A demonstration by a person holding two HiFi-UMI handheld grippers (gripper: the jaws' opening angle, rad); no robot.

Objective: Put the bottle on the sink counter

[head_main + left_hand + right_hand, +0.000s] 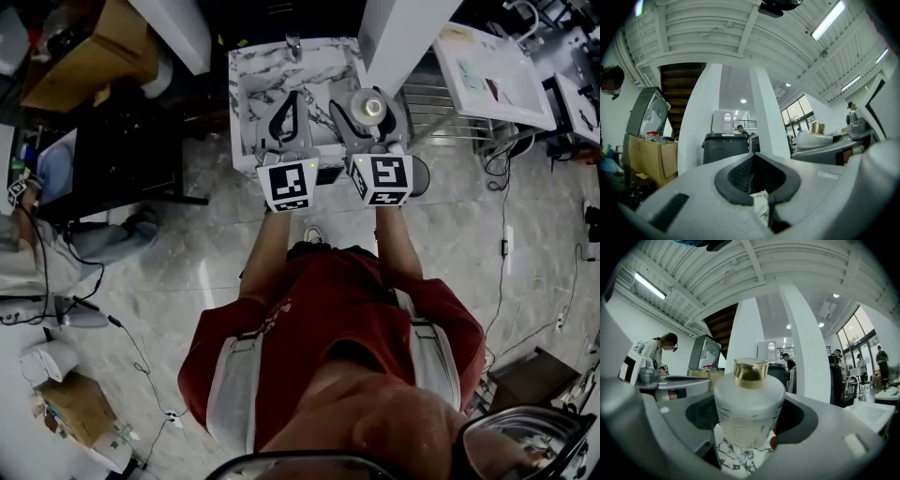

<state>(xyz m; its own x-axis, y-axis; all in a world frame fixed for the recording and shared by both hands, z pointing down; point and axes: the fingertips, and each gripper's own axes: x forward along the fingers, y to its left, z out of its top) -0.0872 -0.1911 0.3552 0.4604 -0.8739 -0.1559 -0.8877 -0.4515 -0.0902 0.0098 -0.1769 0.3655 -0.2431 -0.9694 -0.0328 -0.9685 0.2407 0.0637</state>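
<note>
Jaws of right gripper (373, 99) clamped on upright white bottle (749, 406) with gold cap (751, 372), jaws of left gripper (292, 101) closed together, both over marble sink table (244, 89).

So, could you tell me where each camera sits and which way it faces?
Head view: on the person's head, facing steeply down at the sink counter; forearms, left gripper and right gripper show.
Left gripper view: on that gripper, facing forward into the hall; shut, empty jaws show.
Right gripper view: on that gripper, facing forward; its jaws clamp the bottle.
Shared: bottle, in head and right gripper views.
</note>
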